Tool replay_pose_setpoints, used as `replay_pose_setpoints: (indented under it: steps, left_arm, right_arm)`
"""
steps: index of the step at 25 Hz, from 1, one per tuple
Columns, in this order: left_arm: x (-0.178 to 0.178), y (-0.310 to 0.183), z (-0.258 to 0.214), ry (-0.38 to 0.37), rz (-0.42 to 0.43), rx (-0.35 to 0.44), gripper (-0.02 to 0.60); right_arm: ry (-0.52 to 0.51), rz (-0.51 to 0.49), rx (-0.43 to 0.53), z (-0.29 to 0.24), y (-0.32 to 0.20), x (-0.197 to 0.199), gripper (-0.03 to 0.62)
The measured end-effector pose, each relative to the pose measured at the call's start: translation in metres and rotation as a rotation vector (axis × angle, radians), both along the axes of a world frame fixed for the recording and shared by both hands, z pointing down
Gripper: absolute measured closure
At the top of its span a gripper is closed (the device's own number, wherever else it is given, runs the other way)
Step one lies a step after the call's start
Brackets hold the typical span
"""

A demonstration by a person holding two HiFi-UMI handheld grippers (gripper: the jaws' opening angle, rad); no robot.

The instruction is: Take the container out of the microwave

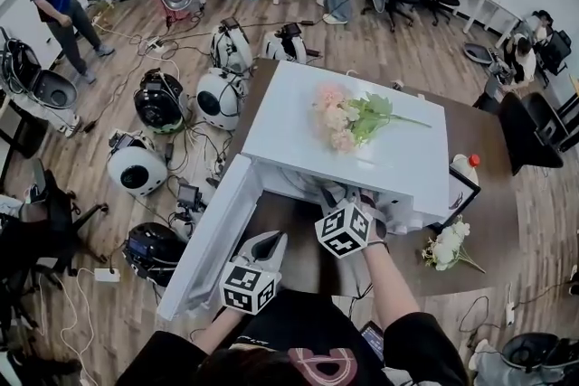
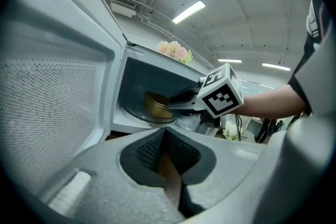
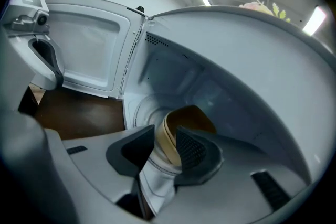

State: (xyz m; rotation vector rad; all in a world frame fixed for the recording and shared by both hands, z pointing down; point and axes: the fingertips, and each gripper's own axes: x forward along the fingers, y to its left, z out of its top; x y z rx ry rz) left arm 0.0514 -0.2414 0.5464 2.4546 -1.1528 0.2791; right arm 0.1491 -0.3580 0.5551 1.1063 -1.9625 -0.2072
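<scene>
Jaws of my left gripper (image 2: pixel 165 136) sit closed and empty outside the microwave (image 1: pixel 398 163), beside its open door (image 1: pixel 208 240). Inside the microwave, my right gripper (image 3: pixel 165 132) straddles the wall of the container (image 3: pixel 193 118), jaws wide, seemingly not pinching yet. Gripping and lifting it out remain.

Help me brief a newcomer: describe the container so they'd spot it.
Find the white microwave, door open. Inside, on the turntable, sits the container: a gold cup, the only thing in there, its rim between the jaws of the right gripper.
</scene>
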Motion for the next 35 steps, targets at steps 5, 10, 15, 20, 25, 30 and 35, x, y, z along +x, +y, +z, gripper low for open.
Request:
replay_pose_setpoints:
  steps: [5,10,15,20,25,30,35]
  left_arm:
    - [-0.004,-0.003,-0.001,-0.008,-0.011,0.009,0.572]
    - [-0.004,-0.006,-0.003,0.001,-0.002,0.019,0.572]
    - [-0.004,-0.012,-0.002,0.003,0.001,0.014,0.572]
    - [-0.003,-0.016,-0.004,0.006,0.008,0.014,0.572]
    - [0.000,-0.019,-0.005,0.013,0.024,0.012,0.572]
    - [-0.005,-0.022,-0.005,0.017,0.023,0.012,0.572]
    - [-0.008,-0.024,-0.007,0.018,0.030,0.014,0.572]
  right_arm:
    - [0.123,-0.058,-0.010,0.010,-0.009,-0.003,0.439]
    - [0.196,-0.088,-0.033,0.017,-0.017,-0.003,0.430]
    - [0.210,-0.068,-0.081,0.030,-0.019,-0.001,0.436]
    - [0.258,-0.066,-0.057,0.028,-0.023,-0.003,0.461]
    - [0.384,-0.165,-0.031,0.027,-0.028,-0.015,0.453]
    - [0.463,-0.196,-0.073,0.045,-0.026,-0.009,0.453]
    - [0.526,-0.233,-0.078,0.049,-0.028,-0.004,0.455]
